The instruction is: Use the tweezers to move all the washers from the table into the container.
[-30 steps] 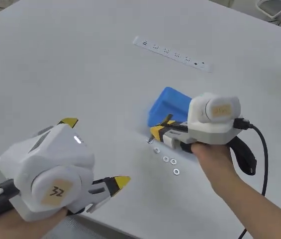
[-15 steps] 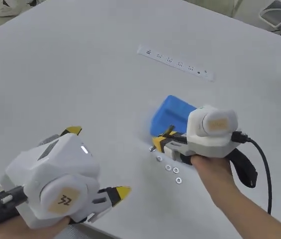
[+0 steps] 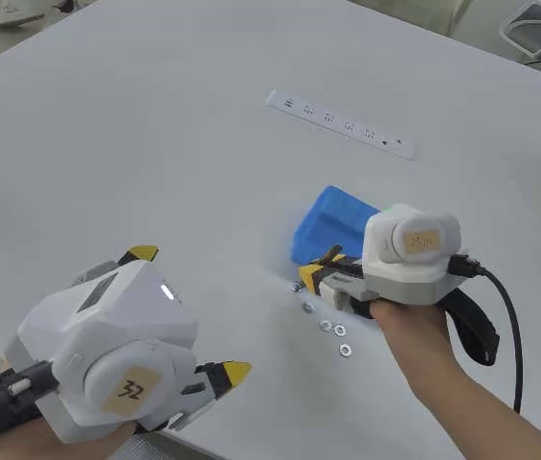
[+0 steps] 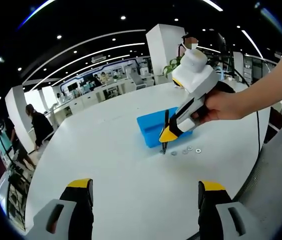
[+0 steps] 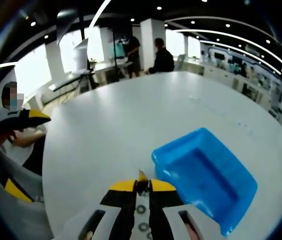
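Firstly, from the head view: the left tool (image 3: 189, 313) sits at lower left, its yellow-tipped jaws spread wide with nothing between them. At centre right a hand (image 3: 399, 318) holds the right tool (image 3: 310, 277), jaws pinched on the tweezers (image 3: 297, 286), whose tip points down at the white counter (image 3: 155, 115). Four washers (image 3: 326, 326) lie in a loose row just below that tip. The blue container (image 3: 332, 222) stands just above them, and a power strip (image 3: 342, 123) lies further up.

From the left gripper view, the tweezers (image 4: 164, 131) meet the counter beside the washers (image 4: 184, 151), in front of the blue container (image 4: 153, 125).

From the right gripper view, the right tool (image 5: 138, 186) is clamped together at bottom centre, washers (image 5: 141, 209) show between its jaws, and the blue container (image 5: 205, 180) lies at right.
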Action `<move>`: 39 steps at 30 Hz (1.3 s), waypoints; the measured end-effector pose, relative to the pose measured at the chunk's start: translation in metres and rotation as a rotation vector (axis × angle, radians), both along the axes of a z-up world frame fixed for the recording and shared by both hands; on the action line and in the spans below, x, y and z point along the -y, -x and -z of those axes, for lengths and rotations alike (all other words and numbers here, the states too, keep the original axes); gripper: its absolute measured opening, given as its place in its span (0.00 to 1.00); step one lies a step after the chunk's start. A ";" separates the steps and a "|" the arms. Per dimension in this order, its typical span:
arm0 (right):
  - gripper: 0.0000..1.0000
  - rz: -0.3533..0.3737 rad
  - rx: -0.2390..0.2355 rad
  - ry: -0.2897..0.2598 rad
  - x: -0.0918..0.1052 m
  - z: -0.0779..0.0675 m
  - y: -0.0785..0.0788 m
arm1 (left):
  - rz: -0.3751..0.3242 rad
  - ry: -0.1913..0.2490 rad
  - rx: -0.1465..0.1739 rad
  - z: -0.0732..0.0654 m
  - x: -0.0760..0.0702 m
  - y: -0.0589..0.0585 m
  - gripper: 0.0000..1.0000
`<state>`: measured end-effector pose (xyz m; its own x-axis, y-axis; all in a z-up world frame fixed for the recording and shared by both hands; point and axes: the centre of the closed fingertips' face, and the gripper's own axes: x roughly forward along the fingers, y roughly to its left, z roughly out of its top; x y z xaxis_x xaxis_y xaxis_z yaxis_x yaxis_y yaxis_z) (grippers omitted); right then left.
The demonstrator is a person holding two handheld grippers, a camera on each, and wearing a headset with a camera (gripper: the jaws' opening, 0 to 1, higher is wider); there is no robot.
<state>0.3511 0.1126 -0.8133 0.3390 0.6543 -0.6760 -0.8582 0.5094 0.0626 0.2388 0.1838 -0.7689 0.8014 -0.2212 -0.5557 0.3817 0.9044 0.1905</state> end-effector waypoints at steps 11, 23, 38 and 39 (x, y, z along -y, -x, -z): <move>0.04 0.005 -0.009 -0.011 -0.002 0.001 -0.003 | 0.001 -0.007 -0.001 0.001 0.000 0.000 0.88; 0.04 -0.004 -0.005 -0.034 -0.003 -0.013 -0.002 | -0.005 -0.014 0.006 0.000 -0.002 -0.001 0.89; 0.04 -0.030 0.087 -0.079 0.000 -0.068 -0.001 | 0.003 -0.004 0.010 -0.001 0.000 -0.001 0.92; 0.04 -0.025 0.095 -0.085 0.001 -0.072 -0.004 | 0.003 -0.006 0.011 -0.001 0.000 -0.001 0.92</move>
<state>0.3547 0.1121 -0.7412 0.3821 0.7167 -0.5834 -0.8747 0.4842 0.0220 0.2398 0.1835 -0.7679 0.8069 -0.2202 -0.5481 0.3821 0.9022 0.2001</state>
